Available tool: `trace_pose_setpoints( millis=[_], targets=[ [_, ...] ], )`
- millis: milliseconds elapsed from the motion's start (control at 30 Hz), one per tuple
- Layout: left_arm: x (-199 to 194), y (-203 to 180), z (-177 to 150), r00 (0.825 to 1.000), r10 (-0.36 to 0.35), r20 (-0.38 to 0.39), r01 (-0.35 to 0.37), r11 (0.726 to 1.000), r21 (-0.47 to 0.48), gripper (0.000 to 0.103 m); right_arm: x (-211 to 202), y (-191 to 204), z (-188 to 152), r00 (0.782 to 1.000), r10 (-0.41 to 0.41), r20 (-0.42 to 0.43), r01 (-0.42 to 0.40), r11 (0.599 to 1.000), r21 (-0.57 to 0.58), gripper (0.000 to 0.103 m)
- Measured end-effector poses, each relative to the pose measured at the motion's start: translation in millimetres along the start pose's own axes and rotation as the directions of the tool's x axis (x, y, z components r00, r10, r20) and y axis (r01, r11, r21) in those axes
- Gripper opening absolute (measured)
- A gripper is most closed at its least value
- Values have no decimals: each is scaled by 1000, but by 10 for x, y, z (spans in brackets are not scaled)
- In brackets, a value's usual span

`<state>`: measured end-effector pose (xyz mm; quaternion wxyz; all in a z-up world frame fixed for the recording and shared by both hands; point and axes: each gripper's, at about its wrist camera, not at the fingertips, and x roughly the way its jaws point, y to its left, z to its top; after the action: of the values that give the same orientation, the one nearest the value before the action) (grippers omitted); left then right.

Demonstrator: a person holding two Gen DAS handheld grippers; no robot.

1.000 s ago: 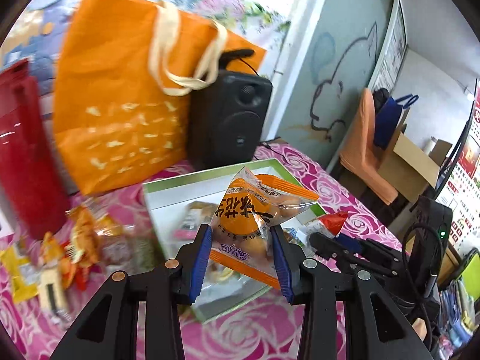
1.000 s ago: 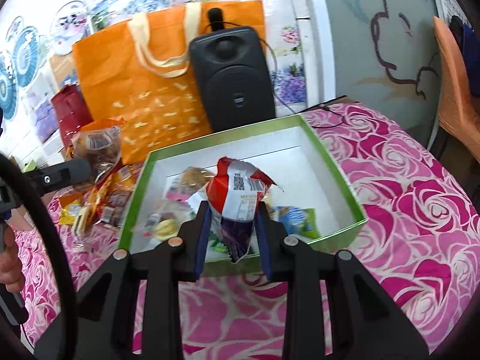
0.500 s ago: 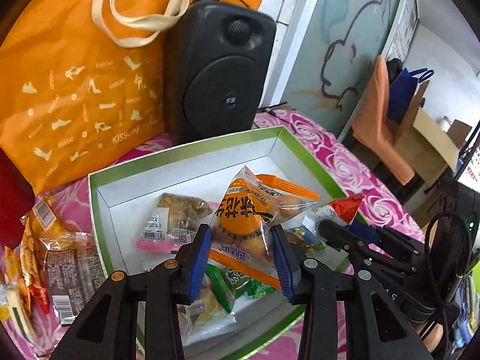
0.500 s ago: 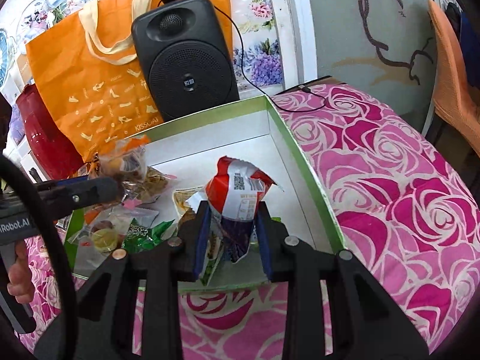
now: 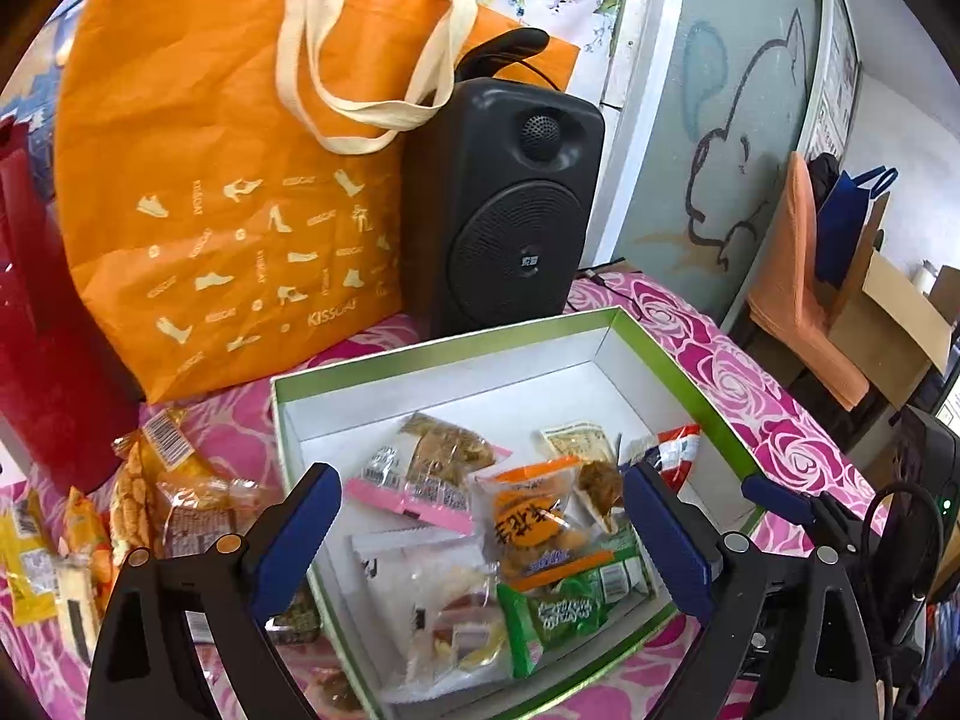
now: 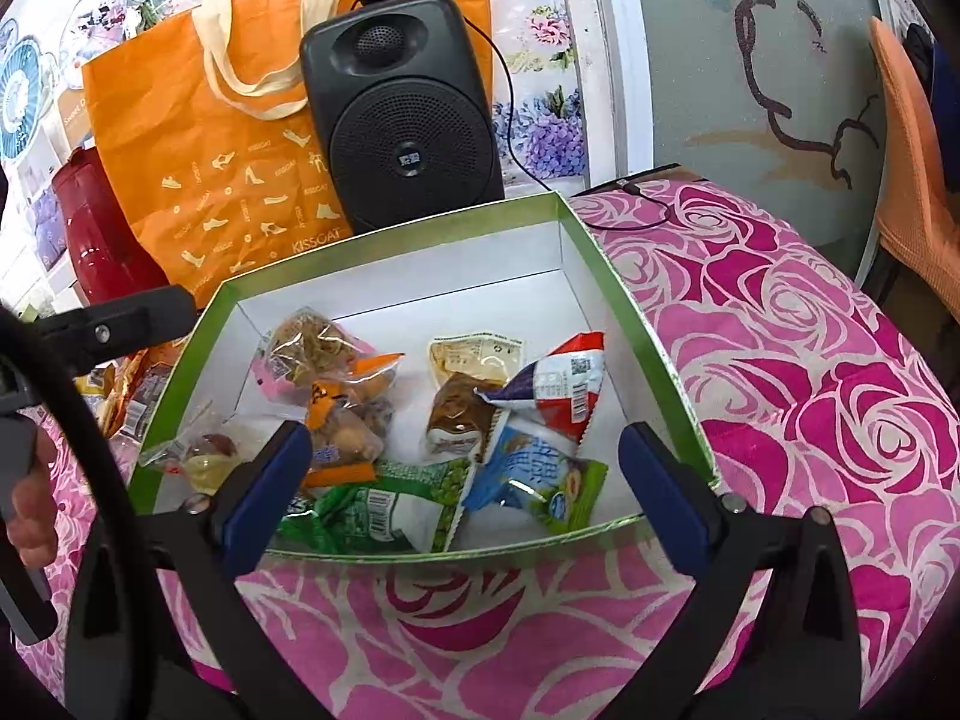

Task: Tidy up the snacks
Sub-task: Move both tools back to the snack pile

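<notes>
Jaws wide over rose-patterned tablecloth (image 6: 810,360)

One box (image 6: 636,312), one speaker (image 6: 408,114), one orange bag (image 5: 228,180).

Left hand-held gripper (image 5: 483,531) and right hand-held gripper (image 6: 465,477), jaws wide apart, empty.

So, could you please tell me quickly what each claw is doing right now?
Left claw: open, holding nothing, above the green box.
Right claw: open, holding nothing.
</notes>
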<state>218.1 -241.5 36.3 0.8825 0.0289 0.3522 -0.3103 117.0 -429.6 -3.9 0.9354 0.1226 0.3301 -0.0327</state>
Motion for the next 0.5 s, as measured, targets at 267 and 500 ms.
trace_pose_setpoints(
  millis=[267,500],
  targets=[
    [-350,13,-39,1000,5,28,-5,1000,0,97,-274,247,62,999,8,39,-7,999,-33,102],
    [-856,195,-251,996,32,88,-27,998,-54,97,-491,598,53,993,100,61,-96,993,-73,102]
  ],
)
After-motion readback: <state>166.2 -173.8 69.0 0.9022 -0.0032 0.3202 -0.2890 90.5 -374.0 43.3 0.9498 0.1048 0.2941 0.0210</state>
